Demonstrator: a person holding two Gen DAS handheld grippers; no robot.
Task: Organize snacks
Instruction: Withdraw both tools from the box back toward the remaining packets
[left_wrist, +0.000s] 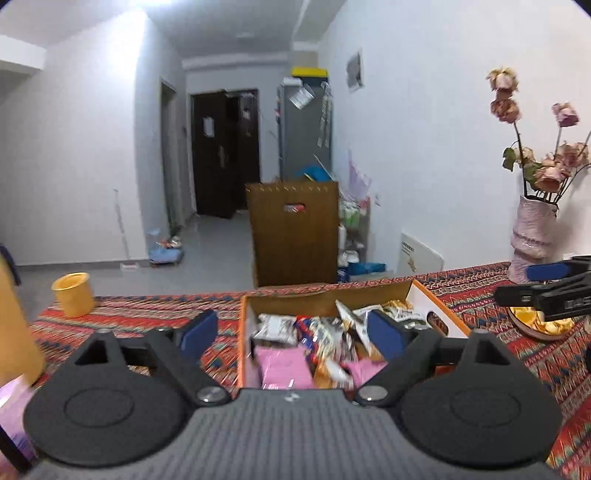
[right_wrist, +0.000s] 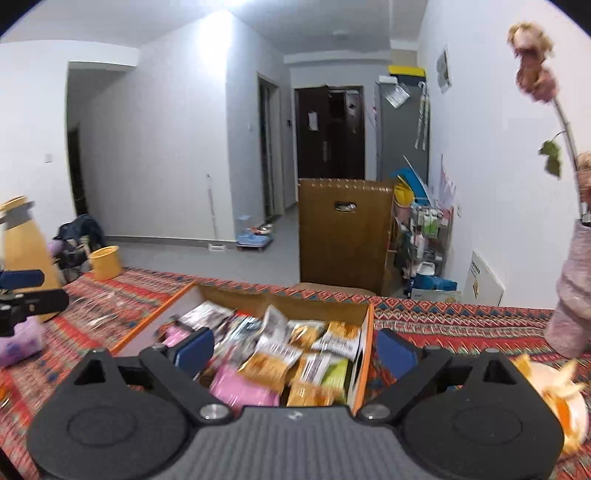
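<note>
On the near half of the patterned surface (left_wrist: 140, 314), left wrist view:
Box: an open cardboard box (left_wrist: 251, 306) sits mid-surface, walls up to keep loose packets together.
Snacks: pink packets (left_wrist: 282, 369) lie nearest, silver and orange ones heaped behind, all inside the box.
Left gripper (left_wrist: 291, 330): fingers wide, nothing between them, held above the box's near edge.
Yellow cup (left_wrist: 74, 293): far left, well apart from the box.
Vase (left_wrist: 533, 232): far right with dried flowers, clear of the work.

Right wrist view:
Box (right_wrist: 364, 354): its orange-edged right wall lies between the fingers.
Snacks: orange packets (right_wrist: 267, 365) and a pink packet (right_wrist: 242, 384) jumbled inside.
Right gripper (right_wrist: 295, 350): fingers wide, empty, raised over the box.
Plate (right_wrist: 565, 406): near right, just beside the vase (right_wrist: 576, 288).
Judgement: sorting looks largely done.
</note>
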